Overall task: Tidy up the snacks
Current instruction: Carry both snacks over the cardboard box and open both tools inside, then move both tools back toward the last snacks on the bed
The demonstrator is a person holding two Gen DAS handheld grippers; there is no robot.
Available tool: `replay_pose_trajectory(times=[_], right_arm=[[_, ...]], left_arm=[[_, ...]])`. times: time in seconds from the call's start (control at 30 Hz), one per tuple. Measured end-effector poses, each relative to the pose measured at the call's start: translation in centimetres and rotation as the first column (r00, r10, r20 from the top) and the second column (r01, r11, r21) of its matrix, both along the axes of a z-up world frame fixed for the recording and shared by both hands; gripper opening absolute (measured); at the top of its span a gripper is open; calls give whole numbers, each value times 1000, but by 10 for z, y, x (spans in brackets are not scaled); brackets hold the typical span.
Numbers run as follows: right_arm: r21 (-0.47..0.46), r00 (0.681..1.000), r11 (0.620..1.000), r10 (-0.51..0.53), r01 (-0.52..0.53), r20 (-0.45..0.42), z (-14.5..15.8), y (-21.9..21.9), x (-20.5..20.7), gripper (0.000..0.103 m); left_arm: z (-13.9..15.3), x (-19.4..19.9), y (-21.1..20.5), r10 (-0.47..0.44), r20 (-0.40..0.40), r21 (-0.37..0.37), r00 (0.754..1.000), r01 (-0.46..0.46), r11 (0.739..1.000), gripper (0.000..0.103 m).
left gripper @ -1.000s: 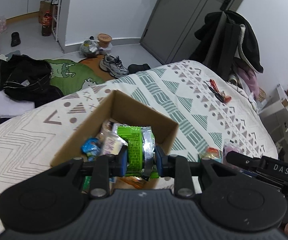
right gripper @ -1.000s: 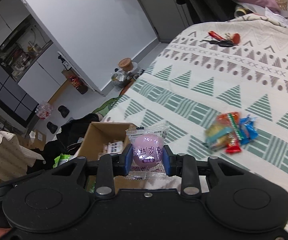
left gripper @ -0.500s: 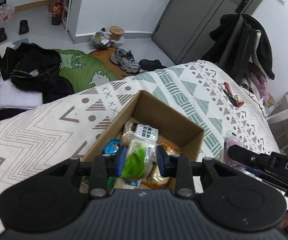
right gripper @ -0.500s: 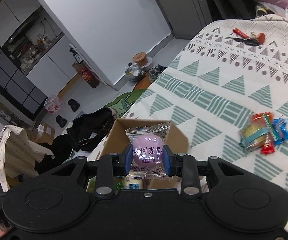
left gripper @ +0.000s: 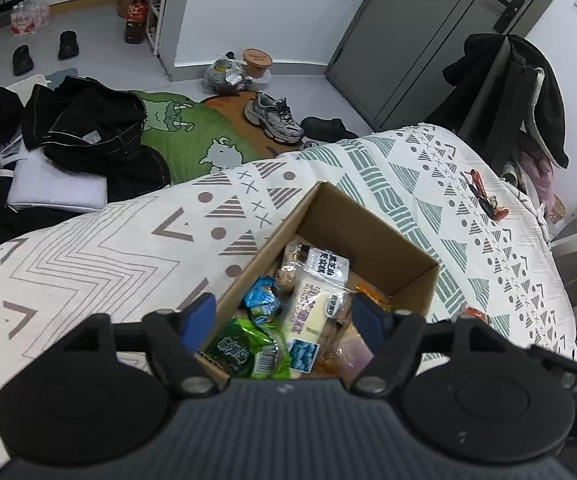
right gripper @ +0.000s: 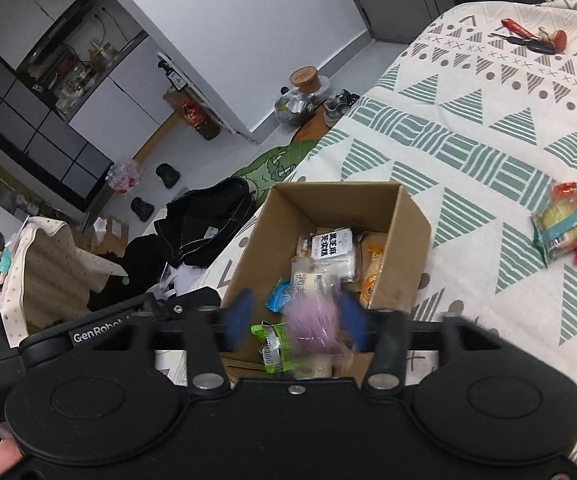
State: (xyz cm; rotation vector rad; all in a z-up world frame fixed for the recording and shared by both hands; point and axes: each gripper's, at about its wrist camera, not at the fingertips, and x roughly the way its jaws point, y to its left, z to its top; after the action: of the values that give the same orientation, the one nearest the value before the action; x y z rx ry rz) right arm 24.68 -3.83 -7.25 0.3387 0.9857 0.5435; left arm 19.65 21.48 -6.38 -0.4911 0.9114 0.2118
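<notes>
Two grippers over the cardboard box on the patterned bed, left gripper spread wide above the green packet lying inside, right gripper parted, blurred purple snack loose between its pads, more snacks on the bed well apart

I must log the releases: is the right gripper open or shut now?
Open. The right gripper has its blue pads spread wide, and the blurred purple snack sits loose between them, above the cardboard box.

Home bedroom: patterned bed, shoes, strewn clothes.
</notes>
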Motion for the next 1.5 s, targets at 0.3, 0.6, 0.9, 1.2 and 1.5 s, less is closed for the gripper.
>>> replay_pose_trajectory(times=[0.3, 0.6, 0.9, 1.2, 1.5], right_arm=[[-47, 997, 996, -74, 75, 27, 3, -51, 1, 83], [-96, 991, 987, -123, 127, 49, 1, -105, -1, 94], [-91, 985, 982, -162, 166, 55, 2, -149, 1, 103], [-81, 981, 979, -183, 188, 66, -1, -193, 17, 103], [-18, 969, 970, -241, 242, 53, -21, -235, 36, 97]], left_arm=[[1, -1, -15, 5, -21, 3, 1000, -5, 1000, 88], [8, 0, -48, -36, 24, 8, 999, 36, 999, 103], [13, 8, -83, -73, 34, 16, 997, 72, 997, 103], [20, 23, -127, -128, 23, 52, 991, 127, 991, 103], [20, 42, -170, -172, 50, 101, 984, 167, 981, 103]])
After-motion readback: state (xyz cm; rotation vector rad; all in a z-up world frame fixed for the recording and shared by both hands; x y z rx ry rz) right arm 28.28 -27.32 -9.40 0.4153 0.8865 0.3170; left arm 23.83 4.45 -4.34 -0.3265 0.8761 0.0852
